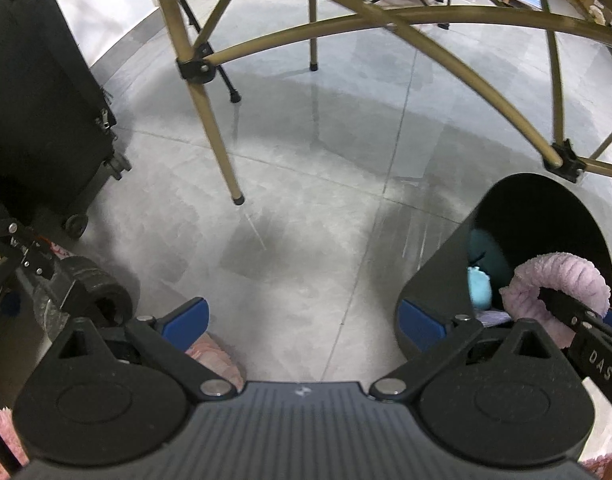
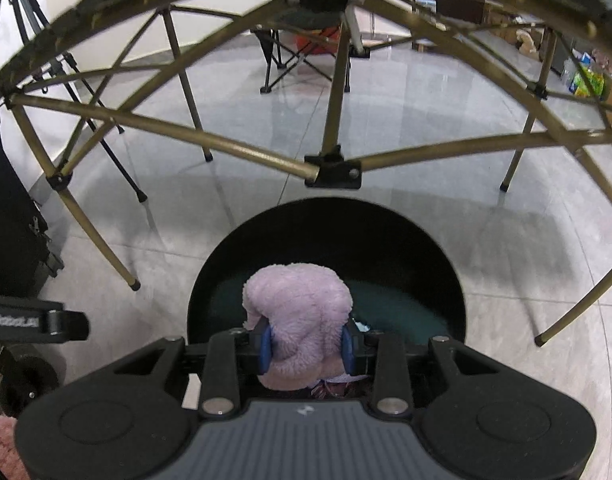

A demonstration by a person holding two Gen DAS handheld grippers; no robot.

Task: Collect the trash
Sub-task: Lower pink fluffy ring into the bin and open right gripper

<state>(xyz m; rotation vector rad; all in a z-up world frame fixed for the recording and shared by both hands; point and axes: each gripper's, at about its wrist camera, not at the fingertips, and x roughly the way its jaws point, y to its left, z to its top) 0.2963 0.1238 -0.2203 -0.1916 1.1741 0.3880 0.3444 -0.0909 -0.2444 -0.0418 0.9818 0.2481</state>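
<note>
Grey tiled room seen from under a folding table

The floor (image 2: 385, 128) is glossy grey tile with thin grout lines, reflecting pale light and carrying soft shadows. Brass-coloured tubular legs and cross braces (image 2: 333, 92) of the table (image 2: 106, 12) arch overhead, joined by black plastic brackets and ending in black feet. A black wheeled case (image 1: 34, 92) stands at the left near a white wall (image 2: 106, 0). A black tripod (image 2: 86, 92) stands by that wall. Farther back is a folding camp chair (image 2: 306, 52) with something red on it, and cluttered shelving (image 2: 577, 68) at the right. A pink fluffy rug (image 2: 2, 440) edges the bottom corner.
</note>
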